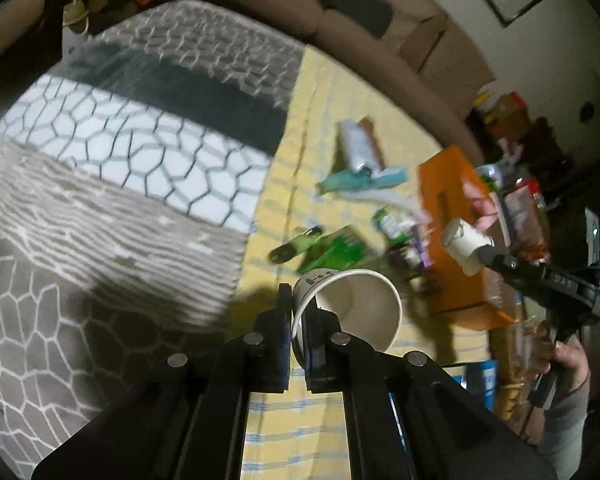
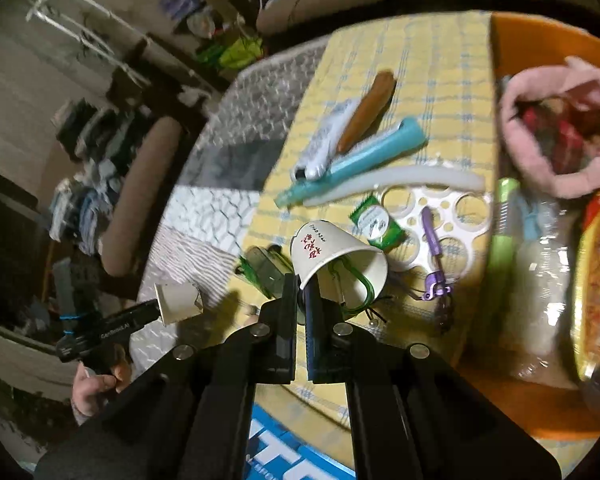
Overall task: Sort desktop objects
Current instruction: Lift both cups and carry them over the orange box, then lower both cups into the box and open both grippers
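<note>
each gripper [image 1: 298, 312] [image 2: 304, 300] pinches a paper cup [image 1: 352, 308] [image 2: 336, 256]

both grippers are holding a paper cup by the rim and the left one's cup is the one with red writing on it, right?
Not quite. Both grippers do pinch a paper cup by the rim, but the red writing is on the right gripper's cup, as the right wrist view shows. The left gripper's cup shows only small dark print near its base in the left wrist view.
</note>
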Action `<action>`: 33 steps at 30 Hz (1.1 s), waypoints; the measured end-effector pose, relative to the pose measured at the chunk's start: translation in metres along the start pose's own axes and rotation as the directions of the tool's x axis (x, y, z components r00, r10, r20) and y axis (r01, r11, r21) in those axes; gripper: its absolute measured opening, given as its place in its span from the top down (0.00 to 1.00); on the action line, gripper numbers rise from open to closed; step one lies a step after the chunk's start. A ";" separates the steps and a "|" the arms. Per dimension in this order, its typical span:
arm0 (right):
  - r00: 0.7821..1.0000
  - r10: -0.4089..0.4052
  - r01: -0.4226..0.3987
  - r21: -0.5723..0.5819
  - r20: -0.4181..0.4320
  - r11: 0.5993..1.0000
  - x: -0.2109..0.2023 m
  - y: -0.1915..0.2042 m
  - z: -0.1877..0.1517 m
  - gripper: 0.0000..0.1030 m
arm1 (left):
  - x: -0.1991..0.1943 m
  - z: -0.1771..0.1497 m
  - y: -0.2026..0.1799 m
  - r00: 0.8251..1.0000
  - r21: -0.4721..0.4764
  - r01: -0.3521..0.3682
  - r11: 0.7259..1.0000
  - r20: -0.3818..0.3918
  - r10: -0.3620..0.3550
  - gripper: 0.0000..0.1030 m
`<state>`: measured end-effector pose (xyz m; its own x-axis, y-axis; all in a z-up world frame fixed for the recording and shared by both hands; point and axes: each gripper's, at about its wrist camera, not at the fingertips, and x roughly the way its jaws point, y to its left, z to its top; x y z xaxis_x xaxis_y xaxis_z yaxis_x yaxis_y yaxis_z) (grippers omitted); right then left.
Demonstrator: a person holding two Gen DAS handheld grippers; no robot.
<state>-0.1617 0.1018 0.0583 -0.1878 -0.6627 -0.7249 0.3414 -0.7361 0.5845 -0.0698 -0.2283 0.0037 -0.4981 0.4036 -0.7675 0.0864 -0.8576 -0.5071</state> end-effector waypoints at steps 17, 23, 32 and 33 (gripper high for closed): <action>0.978 -0.119 0.103 0.098 0.173 0.990 -0.153 -0.072 -0.019 0.96 | 0.061 0.001 -0.242 0.986 0.343 0.128 0.931 -0.144 -0.082 0.97; 0.975 0.017 -0.061 0.197 0.219 0.978 -0.126 -0.098 0.000 0.96 | 0.099 -0.005 -0.288 0.989 0.398 0.059 0.915 -0.150 0.001 0.97; 0.996 -0.061 0.049 0.167 0.067 0.985 -0.060 -0.112 0.023 0.88 | 0.127 -0.012 -0.285 0.988 0.381 -0.014 0.925 -0.139 0.073 0.65; 0.995 -0.076 0.066 0.171 0.058 0.983 -0.057 -0.113 0.023 0.76 | 0.125 -0.010 -0.283 0.988 0.376 -0.019 0.926 -0.133 0.075 0.62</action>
<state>-0.2108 0.2201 0.0419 -0.2662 -0.6114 -0.7452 0.1655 -0.7906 0.5895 -0.1475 0.0680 0.0471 -0.3708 0.3774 -0.8486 -0.2352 -0.9221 -0.3073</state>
